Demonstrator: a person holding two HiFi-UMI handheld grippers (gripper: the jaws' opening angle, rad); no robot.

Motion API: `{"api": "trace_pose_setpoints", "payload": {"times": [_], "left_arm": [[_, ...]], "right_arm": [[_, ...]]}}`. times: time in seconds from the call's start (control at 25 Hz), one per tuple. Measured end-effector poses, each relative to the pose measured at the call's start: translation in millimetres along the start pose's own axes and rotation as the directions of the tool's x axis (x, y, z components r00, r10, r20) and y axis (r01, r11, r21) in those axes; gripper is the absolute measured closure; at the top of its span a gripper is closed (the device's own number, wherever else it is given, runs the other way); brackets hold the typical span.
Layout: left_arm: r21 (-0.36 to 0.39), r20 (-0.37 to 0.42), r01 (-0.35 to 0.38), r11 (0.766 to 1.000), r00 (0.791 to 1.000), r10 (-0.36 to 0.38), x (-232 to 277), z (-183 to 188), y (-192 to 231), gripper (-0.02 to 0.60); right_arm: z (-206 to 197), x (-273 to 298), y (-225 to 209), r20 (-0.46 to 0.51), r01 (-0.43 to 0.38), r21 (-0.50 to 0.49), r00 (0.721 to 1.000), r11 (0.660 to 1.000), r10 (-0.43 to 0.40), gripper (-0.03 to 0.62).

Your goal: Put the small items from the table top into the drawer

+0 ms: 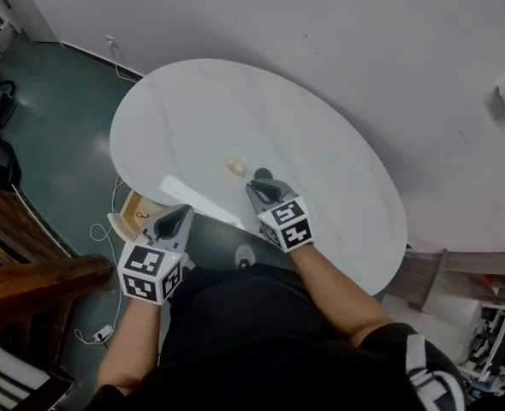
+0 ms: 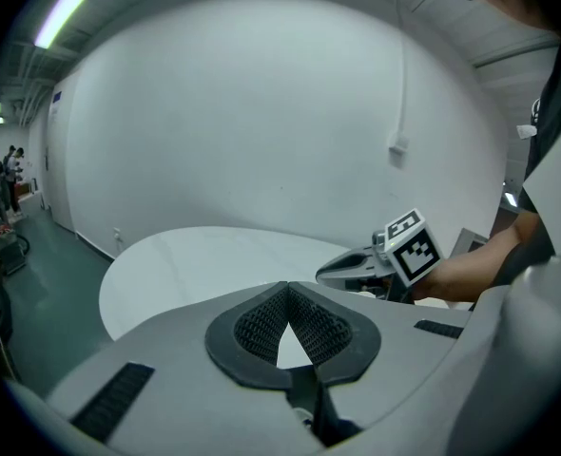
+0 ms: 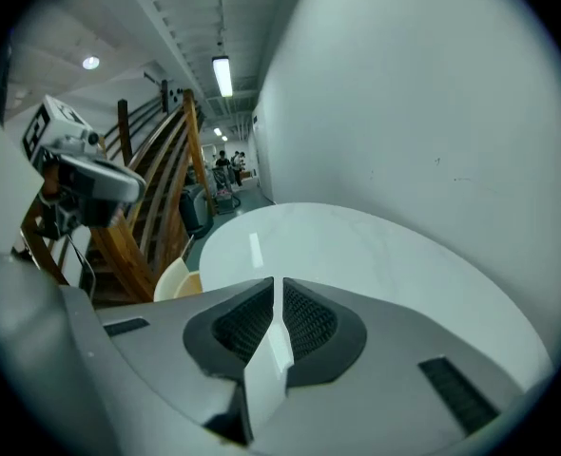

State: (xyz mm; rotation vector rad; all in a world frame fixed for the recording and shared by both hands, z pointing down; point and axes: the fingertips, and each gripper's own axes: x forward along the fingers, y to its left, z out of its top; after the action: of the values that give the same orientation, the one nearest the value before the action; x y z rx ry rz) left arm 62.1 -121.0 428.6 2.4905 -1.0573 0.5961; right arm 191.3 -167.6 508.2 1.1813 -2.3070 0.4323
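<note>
Right gripper (image 3: 273, 282) | ribbed dark pads (image 3: 311, 321) together | oval glossy white table (image 3: 376, 250)

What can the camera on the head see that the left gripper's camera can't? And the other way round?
Only the head view shows the open drawer, the small pale item lying on the table, and the person's arms from above. Only the left gripper view shows a ceiling light and people far off. Both show the white table and the right gripper.
</note>
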Motion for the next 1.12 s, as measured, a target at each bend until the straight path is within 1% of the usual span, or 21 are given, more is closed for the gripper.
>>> {"api": "trace_pose_setpoints", "payload": {"times": [0.12, 0.24, 0.32, 0.48, 0.68, 0.84, 0.96, 1.12], "left_arm": [[-0.019, -0.007, -0.034, 0.999, 0.999, 0.034, -5, -4, 5, 0.566], [-0.049, -0.014, -0.056, 0.997, 0.998, 0.056, -10, -9, 10, 0.566], [-0.073, -0.017, -0.075, 0.995, 0.997, 0.074, -15, -12, 15, 0.566], [-0.094, -0.016, -0.119, 0.988, 0.993, 0.118, -29, -18, 22, 0.566], [-0.116, -0.020, -0.159, 0.980, 0.987, 0.158, -43, -27, 30, 0.566], [-0.132, -0.031, -0.181, 0.975, 0.983, 0.179, -54, -35, 36, 0.566], [-0.145, -0.032, -0.193, 0.970, 0.981, 0.190, -61, -37, 40, 0.566], [-0.152, -0.032, -0.196, 0.969, 0.981, 0.193, -65, -39, 46, 0.566]], "right_arm": [[-19, 27, -8, -0.068, 0.010, -0.073, 0.998, 0.997, -0.015, 0.565], [-35, 48, -17, -0.112, 0.018, -0.086, 0.993, 0.996, -0.028, 0.554], [-39, 58, -20, -0.134, 0.024, -0.115, 0.990, 0.993, -0.039, 0.534], [-46, 76, -18, -0.185, 0.008, -0.226, 0.981, 0.974, -0.051, 0.503], [-57, 93, -21, -0.230, 0.020, -0.300, 0.969, 0.954, -0.093, 0.502], [-62, 98, -26, -0.243, 0.036, -0.320, 0.963, 0.947, -0.119, 0.504], [-61, 99, -26, -0.243, 0.042, -0.330, 0.961, 0.943, -0.128, 0.539], [-55, 99, -26, -0.234, 0.048, -0.307, 0.964, 0.950, -0.125, 0.559]]}}
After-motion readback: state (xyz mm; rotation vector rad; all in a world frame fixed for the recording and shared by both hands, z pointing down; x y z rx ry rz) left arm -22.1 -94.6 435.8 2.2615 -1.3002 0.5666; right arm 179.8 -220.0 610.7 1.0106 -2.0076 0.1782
